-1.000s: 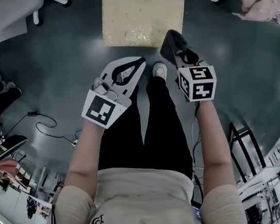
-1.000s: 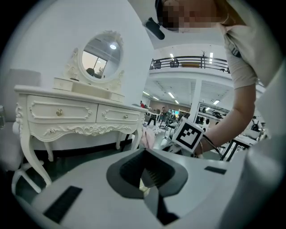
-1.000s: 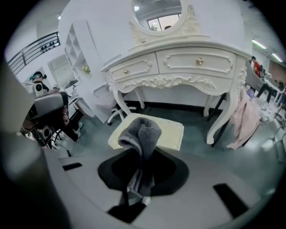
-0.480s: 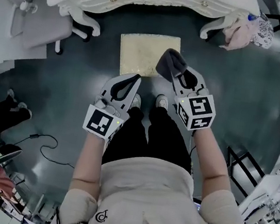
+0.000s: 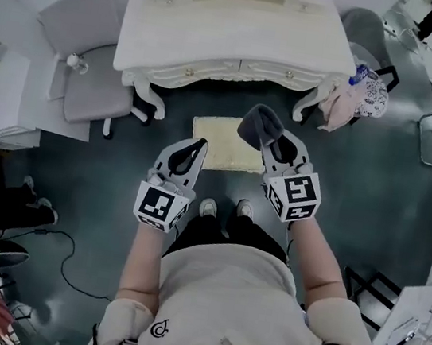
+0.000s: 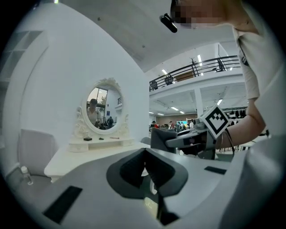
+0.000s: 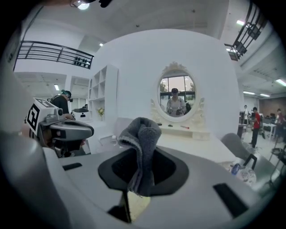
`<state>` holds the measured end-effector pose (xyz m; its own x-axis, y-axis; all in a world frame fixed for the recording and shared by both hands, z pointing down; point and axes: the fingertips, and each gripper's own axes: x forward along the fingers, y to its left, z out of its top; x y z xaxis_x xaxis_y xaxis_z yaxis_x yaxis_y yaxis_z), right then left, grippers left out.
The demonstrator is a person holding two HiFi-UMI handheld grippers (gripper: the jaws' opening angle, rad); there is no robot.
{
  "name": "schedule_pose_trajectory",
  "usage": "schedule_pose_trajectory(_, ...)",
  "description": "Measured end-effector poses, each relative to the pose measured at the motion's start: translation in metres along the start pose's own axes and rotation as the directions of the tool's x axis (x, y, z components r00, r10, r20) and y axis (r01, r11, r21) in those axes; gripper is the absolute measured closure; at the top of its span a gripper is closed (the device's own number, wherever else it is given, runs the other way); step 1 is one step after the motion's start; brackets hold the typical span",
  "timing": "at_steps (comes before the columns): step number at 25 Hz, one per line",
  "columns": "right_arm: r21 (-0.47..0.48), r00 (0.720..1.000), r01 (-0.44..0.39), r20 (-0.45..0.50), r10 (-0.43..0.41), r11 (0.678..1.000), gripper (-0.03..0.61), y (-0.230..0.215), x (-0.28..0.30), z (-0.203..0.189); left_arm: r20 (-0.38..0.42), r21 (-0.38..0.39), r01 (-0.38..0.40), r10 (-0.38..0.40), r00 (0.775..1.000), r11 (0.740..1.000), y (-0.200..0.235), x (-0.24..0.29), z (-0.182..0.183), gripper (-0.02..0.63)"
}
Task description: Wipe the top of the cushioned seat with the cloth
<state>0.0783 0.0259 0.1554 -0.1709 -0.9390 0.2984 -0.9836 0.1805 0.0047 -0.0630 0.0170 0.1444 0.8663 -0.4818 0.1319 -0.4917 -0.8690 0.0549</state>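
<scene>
The cream cushioned seat (image 5: 219, 142) stands on the dark floor, partly tucked under a white dressing table, ahead of the person's feet. My right gripper (image 5: 263, 136) is shut on a folded grey cloth (image 5: 258, 122), held in the air above the seat's right edge. In the right gripper view the cloth (image 7: 142, 145) sticks up between the jaws, and a bit of the seat (image 7: 137, 204) shows below. My left gripper (image 5: 195, 144) hovers over the seat's left edge, jaws shut with nothing in them. The left gripper view shows its tips (image 6: 144, 155) meeting.
A white dressing table (image 5: 235, 46) with an oval mirror (image 7: 176, 95) stands just beyond the seat. A grey chair (image 5: 87, 68) is to its left, a pink bundle (image 5: 358, 96) to its right. A cable (image 5: 67, 250) lies on the floor at left.
The head view has pulled up and back: the seat looks smaller and farther, and the dressing table and chair have come into sight. Both grippers stay as they were, the cloth still gripped.
</scene>
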Motion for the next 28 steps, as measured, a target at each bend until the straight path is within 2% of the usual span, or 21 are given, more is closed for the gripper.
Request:
schedule_pose_trajectory(6, -0.048, 0.995, 0.018, 0.099, -0.013, 0.999, 0.502, -0.003, -0.022, 0.067, 0.072, 0.024, -0.055, 0.053, 0.996, 0.998, 0.012, -0.011, 0.068, 0.6)
schedule_pose_trajectory(11, -0.093, 0.982, 0.059, 0.184, -0.041, 0.994, 0.502, -0.015, -0.036, 0.113, 0.151, 0.021, -0.1, 0.096, 0.984, 0.995, 0.025, -0.02, 0.118, 0.601)
schedule_pose_trajectory(16, -0.101, 0.97, 0.099, 0.23, -0.074, 0.99, 0.503, -0.027, -0.045, 0.127, 0.138, 0.099, -0.126, 0.112, 0.984, 0.987, 0.028, -0.023, 0.138, 0.601)
schedule_pose_trajectory(20, -0.11, 0.961, 0.125, 0.261, -0.093, 0.986, 0.505, -0.033, -0.048, 0.132, 0.159, 0.095, -0.137, 0.121, 0.98, 0.986, 0.029, -0.018, 0.149, 0.601)
schedule_pose_trajectory(28, -0.109, 0.966, 0.139, 0.233, -0.111, 0.984, 0.509, -0.043, -0.044, 0.114, 0.141, 0.102, -0.123, 0.108, 0.984, 0.987, 0.021, -0.004, 0.147, 0.601)
